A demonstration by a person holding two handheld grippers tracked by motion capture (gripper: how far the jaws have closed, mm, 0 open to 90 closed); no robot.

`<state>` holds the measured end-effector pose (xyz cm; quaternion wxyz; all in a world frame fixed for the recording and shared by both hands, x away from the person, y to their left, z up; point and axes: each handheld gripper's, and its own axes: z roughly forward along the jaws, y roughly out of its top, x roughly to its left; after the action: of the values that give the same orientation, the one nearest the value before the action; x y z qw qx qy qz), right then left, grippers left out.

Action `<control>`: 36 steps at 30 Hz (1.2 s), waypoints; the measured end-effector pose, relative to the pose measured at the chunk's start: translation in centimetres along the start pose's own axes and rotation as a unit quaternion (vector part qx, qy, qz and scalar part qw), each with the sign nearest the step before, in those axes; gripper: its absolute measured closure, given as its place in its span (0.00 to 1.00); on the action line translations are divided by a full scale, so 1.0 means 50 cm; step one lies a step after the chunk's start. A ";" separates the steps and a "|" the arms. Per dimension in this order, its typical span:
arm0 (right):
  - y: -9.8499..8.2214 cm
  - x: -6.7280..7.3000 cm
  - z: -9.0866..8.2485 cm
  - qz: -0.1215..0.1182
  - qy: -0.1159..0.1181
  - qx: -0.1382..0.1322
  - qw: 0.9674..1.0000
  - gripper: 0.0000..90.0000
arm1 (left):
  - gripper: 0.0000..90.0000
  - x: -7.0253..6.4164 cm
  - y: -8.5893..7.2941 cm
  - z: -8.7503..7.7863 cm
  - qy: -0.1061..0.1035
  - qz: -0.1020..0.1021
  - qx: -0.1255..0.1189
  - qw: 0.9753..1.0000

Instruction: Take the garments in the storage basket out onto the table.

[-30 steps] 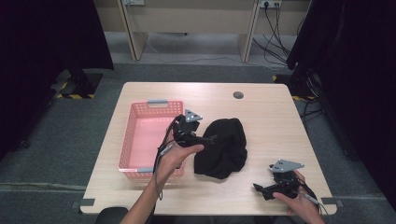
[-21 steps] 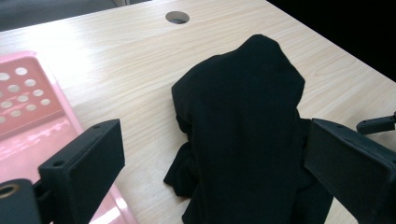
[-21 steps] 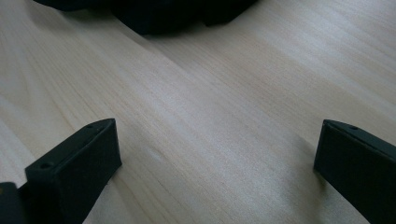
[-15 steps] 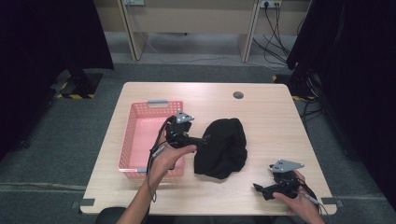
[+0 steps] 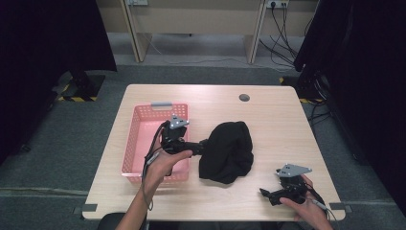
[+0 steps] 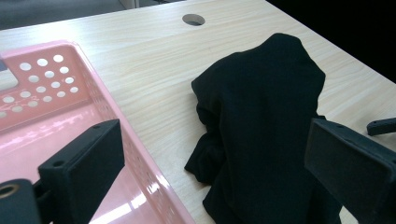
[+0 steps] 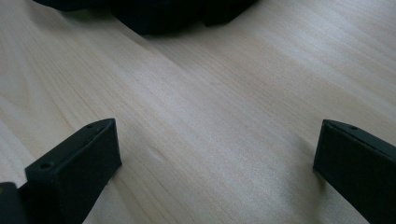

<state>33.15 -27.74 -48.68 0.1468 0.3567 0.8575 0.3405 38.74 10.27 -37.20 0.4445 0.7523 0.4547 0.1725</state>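
Note:
A crumpled black cloth [image 5: 227, 151] lies in a heap near the middle of the light wooden table [image 5: 287, 124]. To its left stands an empty pink perforated basket [image 5: 136, 143]. My left gripper [image 5: 201, 145] hovers over the basket's right rim, pointing at the cloth's left edge. In the left gripper view its jaws stand wide open [image 6: 215, 158], with the cloth [image 6: 266, 116] just ahead and the basket [image 6: 56, 93] at the left. My right gripper [image 5: 265, 194] rests open at the front right of the table, its jaws [image 7: 215, 158] spread over bare wood. The cloth's near edge [image 7: 163, 14] lies beyond them.
A round cable hole [image 5: 244, 97] sits in the table near its far edge. Bare wood runs to the right of the cloth and along the front. Desk legs and cables stand on the grey floor beyond the table.
My left gripper has drawn back to the left, from the cloth's edge to above the basket's right rim. The cloth and my right gripper have stayed put.

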 end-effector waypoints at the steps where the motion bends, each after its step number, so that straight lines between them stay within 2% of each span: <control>1: 0.000 0.000 0.000 0.000 0.000 0.000 1.000 0.01 | 0.04 0.002 -0.001 -0.001 0.000 0.000 0.000 1.000; 10: 0.000 0.000 0.000 0.000 0.000 0.000 1.000 0.01 | 0.04 0.015 -0.013 -0.011 0.006 -0.005 -0.002 1.000; 28: 0.000 0.000 0.000 0.000 0.000 0.000 1.000 0.01 | 0.04 0.043 -0.055 -0.053 0.023 -0.011 -0.007 1.000; 36: 0.000 0.000 0.000 0.000 0.000 0.000 1.000 0.01 | 0.04 0.048 -0.069 -0.064 0.026 -0.011 -0.006 1.000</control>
<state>33.13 -27.74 -48.68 0.1470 0.3565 0.8575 0.3406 36.06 14.59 -38.64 0.4387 0.7398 0.4734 0.1901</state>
